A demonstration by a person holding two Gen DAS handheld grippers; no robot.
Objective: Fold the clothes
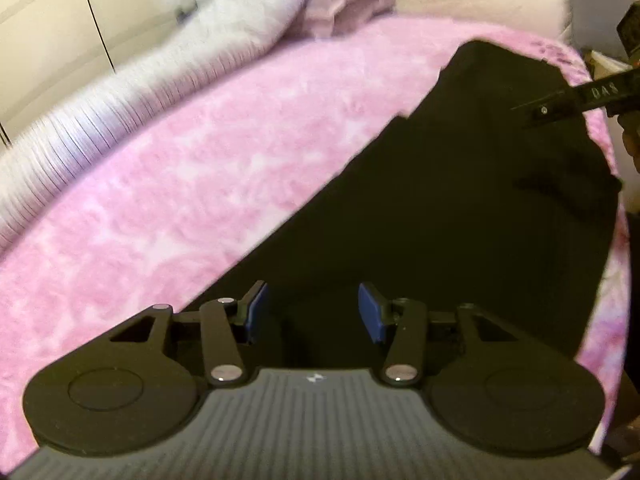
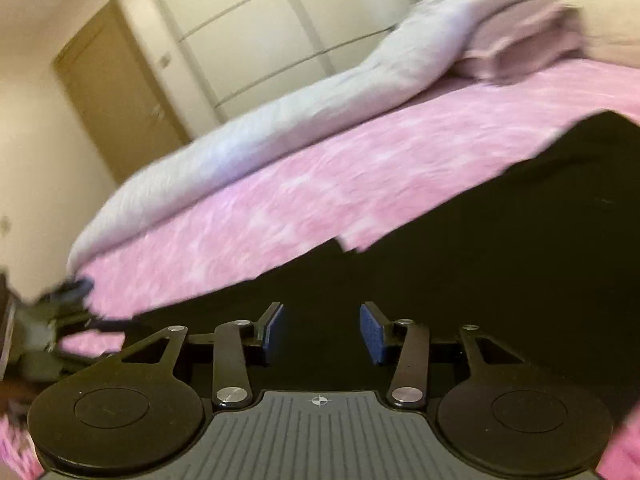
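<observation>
A black garment (image 1: 460, 200) lies spread flat on a fluffy pink blanket (image 1: 200, 180) on a bed. My left gripper (image 1: 314, 314) is open just over the garment's near edge, with only dark cloth showing between its blue pads (image 1: 256, 312). In the right wrist view the same garment (image 2: 500, 260) fills the lower right, and my right gripper (image 2: 322, 332) is open low over it. The right gripper (image 1: 560, 108) also reaches in over the garment's far end in the left wrist view. The left gripper (image 2: 68, 300) shows blurred at the left edge of the blanket (image 2: 280, 208).
A rolled pale grey duvet (image 1: 120, 112) runs along the far side of the bed, with a lilac pillow (image 1: 352, 4) at its head. Beyond the duvet (image 2: 260, 120) stand cream wardrobe doors (image 2: 260, 40) and a brown door (image 2: 116, 92). The blanket's edge drops off at right (image 1: 608, 240).
</observation>
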